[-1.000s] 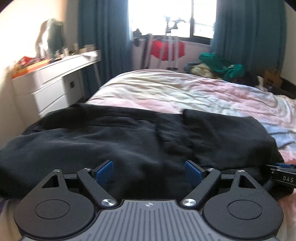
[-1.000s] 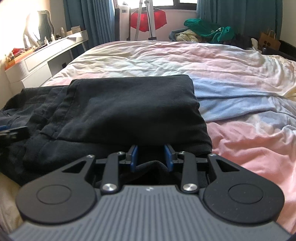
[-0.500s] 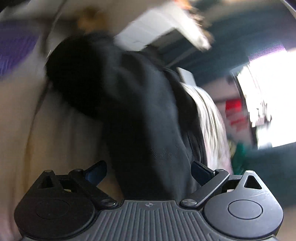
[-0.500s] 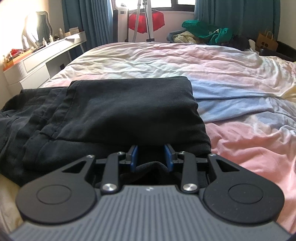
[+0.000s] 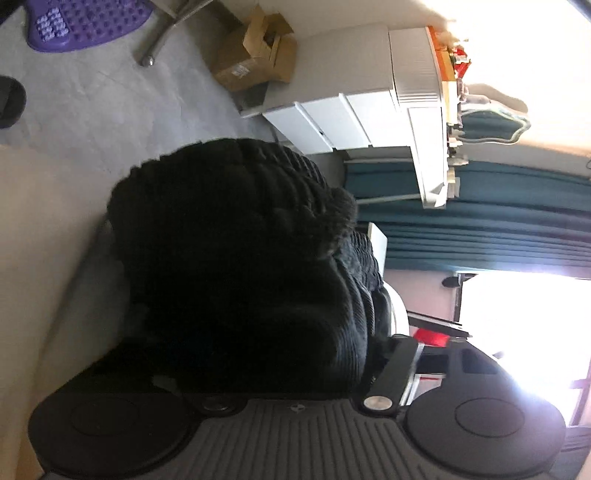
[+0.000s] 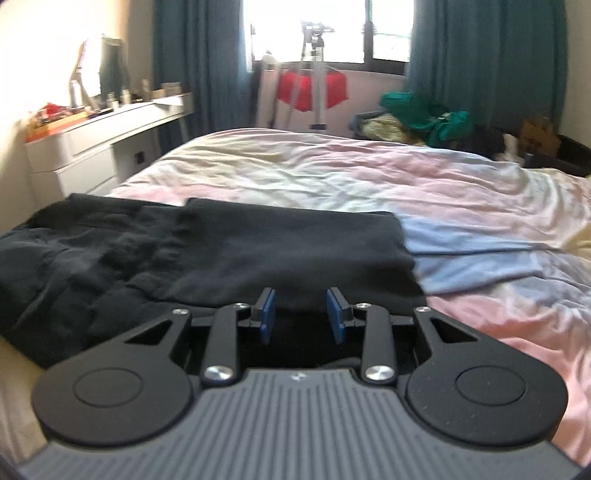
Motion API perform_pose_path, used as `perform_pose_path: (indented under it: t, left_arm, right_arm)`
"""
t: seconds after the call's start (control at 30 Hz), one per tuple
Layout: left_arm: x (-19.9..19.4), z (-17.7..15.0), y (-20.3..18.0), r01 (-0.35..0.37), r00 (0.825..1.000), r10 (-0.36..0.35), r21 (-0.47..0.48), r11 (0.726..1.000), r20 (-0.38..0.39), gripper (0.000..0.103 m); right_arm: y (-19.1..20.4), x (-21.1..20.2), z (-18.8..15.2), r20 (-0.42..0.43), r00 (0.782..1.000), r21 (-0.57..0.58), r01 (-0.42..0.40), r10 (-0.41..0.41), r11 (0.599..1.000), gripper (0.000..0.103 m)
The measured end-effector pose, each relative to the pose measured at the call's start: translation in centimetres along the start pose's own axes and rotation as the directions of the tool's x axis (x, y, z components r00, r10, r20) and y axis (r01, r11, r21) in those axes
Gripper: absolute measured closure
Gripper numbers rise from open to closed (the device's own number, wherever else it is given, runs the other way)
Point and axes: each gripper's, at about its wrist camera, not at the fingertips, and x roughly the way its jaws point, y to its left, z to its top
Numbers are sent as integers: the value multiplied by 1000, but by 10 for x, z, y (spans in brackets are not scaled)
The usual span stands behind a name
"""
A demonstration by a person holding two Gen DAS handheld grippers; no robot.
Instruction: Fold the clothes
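Note:
A black garment (image 6: 229,254) lies partly folded on the bed (image 6: 332,177), its right half folded flat, its left part rumpled. My right gripper (image 6: 301,314) is open and empty, just above the garment's near edge. The left wrist view is rolled on its side. There the black garment (image 5: 236,266) bulges over my left gripper (image 5: 258,376) and hides the fingertips. Only the right finger (image 5: 391,369) shows, spread wide, with the cloth filling the gap between the jaws.
A white dresser (image 6: 107,147) with clutter stands left of the bed. Teal curtains (image 6: 487,70), a tripod with red cloth (image 6: 314,88) and a clothes pile (image 6: 424,118) are at the far end. A cardboard box (image 5: 258,51) and purple mat (image 5: 85,22) lie on the floor.
My left gripper has rolled sideways and pushed into the garment's left edge. My right gripper has let go of the garment's near edge, opened and lifted slightly.

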Motion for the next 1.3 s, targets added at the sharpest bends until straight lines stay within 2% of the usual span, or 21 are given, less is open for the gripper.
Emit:
perform_pose_path:
  t: [0.03,0.1,0.13,0.2,0.3,0.37,0.47,0.57,0.6,0.7,0.77,0.9,1.03,1.17,1.3]
  left_arm:
    - [1,-1,-2,-5,1000,4,20,1000,9,47]
    - [-5,-15,-20,-11,999,4,135,991,54,60]
    - [-8,-22,-29,-17,997,2,192,981,76,63]
    - [-14,-36,-46,-31,993,-6,302,953,120,74]
    - [-23,-57,-73,-61,983,-27,459,886,183,79]
    - [-29,-71,-90,-86,974,-47,554,828,222,80]
    - [-41,-108,-123,-114,953,-115,684,720,279,81]
    - [-57,-176,-158,-152,921,-222,821,551,320,81]
    - [-61,-197,-168,-155,914,-253,849,505,317,81]
    - [-70,-258,-195,-154,903,-312,899,409,296,81]
    - [-71,-299,-208,-154,898,-339,921,357,281,82]
    - [-59,-385,-218,-179,885,-381,951,253,268,83]
    - [-37,-470,-209,-171,902,-372,972,161,220,83]
    - [-9,-551,-185,-154,929,-332,986,57,164,84]
    - [27,-612,-145,-135,963,-244,988,-79,113,84]
  right_arm:
    - [2,6,-2,-32,999,-1,-17,17,1000,70]
    - [6,23,-7,-112,993,-9,-29,28,1000,70]
    - [7,33,-10,-154,988,-20,-25,21,999,70]
    - [8,43,-13,-183,983,-31,-20,14,999,70]
    - [7,43,-9,-188,982,-15,-19,16,1000,70]
    - [4,41,-8,-187,982,9,-31,32,999,70]
    - [-3,41,-6,-191,980,45,-49,57,998,70]
    - [-8,38,-6,-199,977,69,-62,75,996,71]
    - [-9,37,-6,-200,976,81,-68,83,994,71]
    - [-21,31,-2,-194,974,158,-89,120,983,71]
    - [-32,24,2,-178,975,206,-93,131,974,70]
    - [-63,4,12,-121,989,275,-53,89,960,70]
    - [-109,-12,16,-74,997,379,6,24,925,68]
    - [-161,-25,17,-35,999,514,37,-22,857,68]
    - [-204,-32,12,-1,999,629,41,-52,776,68]
